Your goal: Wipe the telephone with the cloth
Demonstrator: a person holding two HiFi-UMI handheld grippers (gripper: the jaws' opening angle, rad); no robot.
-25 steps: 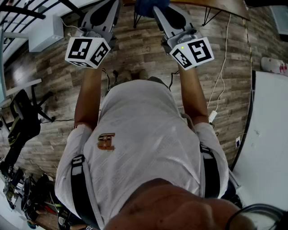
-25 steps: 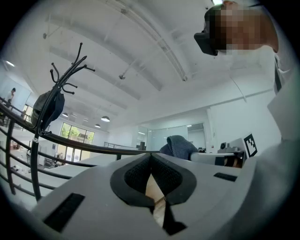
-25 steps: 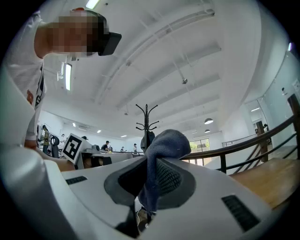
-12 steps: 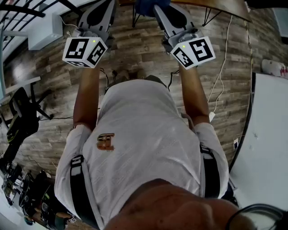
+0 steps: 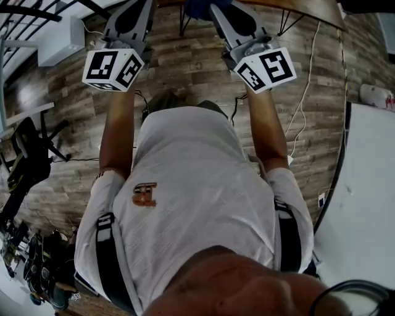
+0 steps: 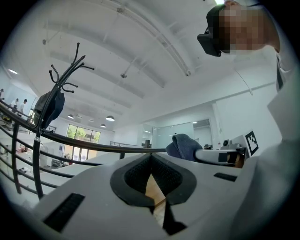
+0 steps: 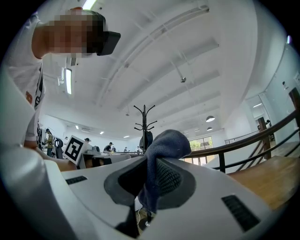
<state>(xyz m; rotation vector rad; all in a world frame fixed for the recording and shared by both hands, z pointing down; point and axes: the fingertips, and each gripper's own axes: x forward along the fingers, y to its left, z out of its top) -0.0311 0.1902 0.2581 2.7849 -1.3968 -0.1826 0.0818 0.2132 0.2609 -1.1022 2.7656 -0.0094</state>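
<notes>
No telephone shows in any view. My right gripper is shut on a dark blue cloth, which bunches up above its jaws. In the head view the cloth shows at the top edge, beside the right gripper's marker cube. My left gripper is shut with nothing between its pads; its marker cube is at the upper left. From the left gripper view the cloth sits off to the right. Both grippers are held in front of the person's chest and tilt upward toward the ceiling.
A wooden tabletop edge crosses the top of the head view, above plank flooring with a white cable. A white table stands at the right and a black chair at the left. A coat stand and a railing rise nearby.
The left gripper's cube has drifted slightly left and up. The right gripper, still holding the cloth, has barely moved.
</notes>
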